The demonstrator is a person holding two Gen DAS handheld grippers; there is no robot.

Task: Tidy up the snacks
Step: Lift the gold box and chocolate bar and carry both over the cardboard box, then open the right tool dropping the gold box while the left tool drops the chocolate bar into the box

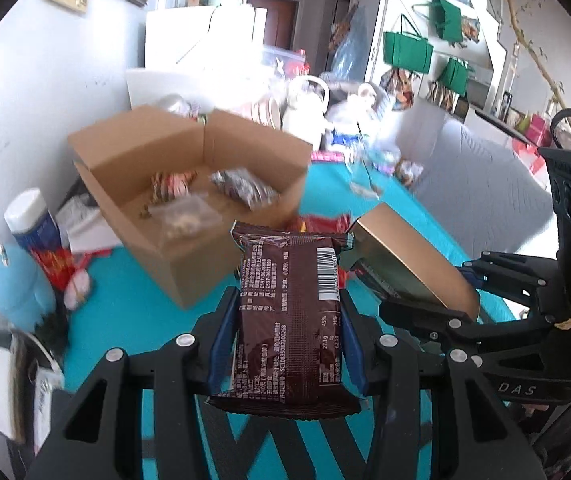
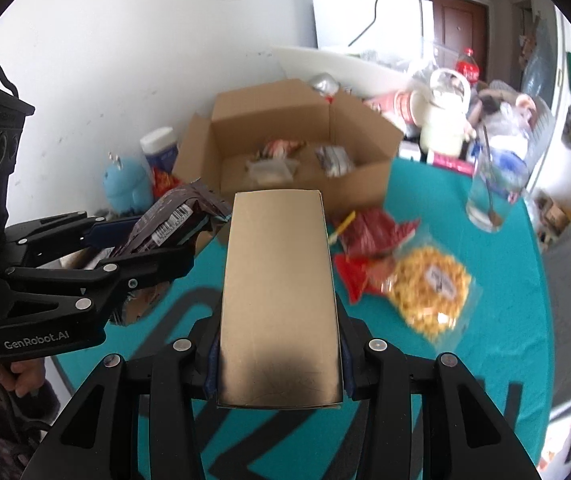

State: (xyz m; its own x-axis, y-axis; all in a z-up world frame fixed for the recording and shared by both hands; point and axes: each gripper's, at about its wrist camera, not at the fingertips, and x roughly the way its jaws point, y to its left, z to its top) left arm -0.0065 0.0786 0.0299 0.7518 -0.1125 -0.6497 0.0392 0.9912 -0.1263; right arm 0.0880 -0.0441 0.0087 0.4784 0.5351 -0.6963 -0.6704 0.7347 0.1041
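Note:
In the left wrist view my left gripper (image 1: 289, 300) is shut on a dark brown snack packet (image 1: 289, 320), held above the teal table. Beyond it stands an open cardboard box (image 1: 173, 256) with several wrapped snacks inside. To the right, my right gripper (image 1: 445, 292) grips a gold box (image 1: 409, 252). The right wrist view shows my right gripper (image 2: 279, 356) shut on that gold box (image 2: 281, 292), pointing toward the cardboard box (image 2: 269, 120). My left gripper (image 2: 157, 240) hangs at the left with the brown packet (image 2: 173, 220).
Red snack bags (image 2: 369, 236) and a clear bag of yellow snacks (image 2: 429, 284) lie on the teal table (image 2: 485, 320). A glass with a spoon (image 2: 493, 188) stands at the right. A blue toy (image 1: 17, 284), a white-capped jar (image 1: 33, 216) and clutter border the box.

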